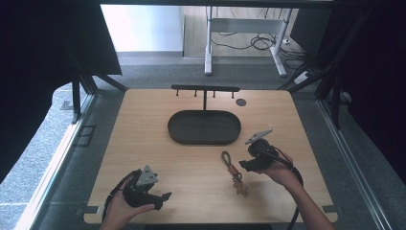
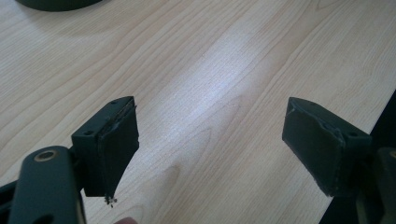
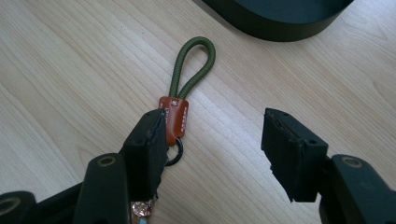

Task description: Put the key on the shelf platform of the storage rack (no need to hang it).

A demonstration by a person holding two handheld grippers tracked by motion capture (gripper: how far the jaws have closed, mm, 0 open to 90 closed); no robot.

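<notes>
A keychain point(image 1: 233, 173) lies on the wooden table point(image 1: 143, 143), in front of a black oval tray point(image 1: 204, 139). It has a green cord loop point(image 3: 191, 65), a brown leather tab point(image 3: 173, 116) and a dark ring point(image 3: 176, 155). My right gripper point(image 1: 242, 166) hovers just right of it with its jaws open. In the right gripper view point(image 3: 212, 144) the left jaw sits beside and partly over the tab, and bare wood lies between the jaws. My left gripper point(image 1: 165, 197) rests near the front left of the table, open point(image 2: 210, 140) over bare wood.
A black hook rack point(image 1: 206, 88) stands behind the tray, with a small dark disc point(image 1: 241, 102) to its right. The tray's edge point(image 3: 280, 23) lies just beyond the cord loop. The table's front edge runs close below both hands.
</notes>
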